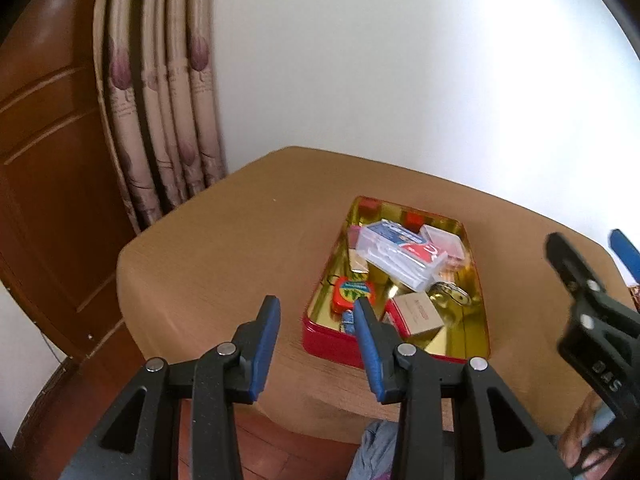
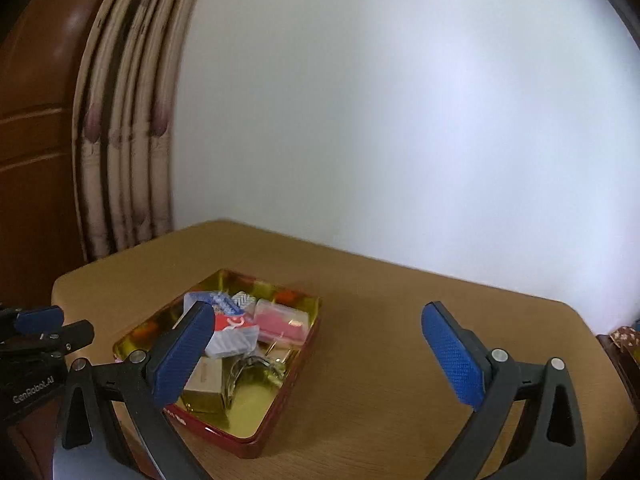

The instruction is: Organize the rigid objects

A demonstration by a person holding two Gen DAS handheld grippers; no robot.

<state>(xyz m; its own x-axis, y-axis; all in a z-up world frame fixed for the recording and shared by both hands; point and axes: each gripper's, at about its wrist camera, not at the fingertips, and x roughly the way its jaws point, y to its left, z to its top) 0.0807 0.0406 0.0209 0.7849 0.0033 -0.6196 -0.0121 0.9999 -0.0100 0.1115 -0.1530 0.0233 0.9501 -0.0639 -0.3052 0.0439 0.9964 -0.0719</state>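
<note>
Left wrist view angled down over table's near edge, right wrist view flatter, both sharing red tin.

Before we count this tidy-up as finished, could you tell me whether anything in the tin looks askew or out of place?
Yes. In the red tin, the clear plastic box lies tilted across the other items rather than flat, propped over a pink case. The rest is jumbled, not aligned. Nothing has spilled onto the table.

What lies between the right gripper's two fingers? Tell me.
Nothing held: between the right gripper fingers only bare table shows in the right wrist view, with the tin partly behind its left finger.
</note>
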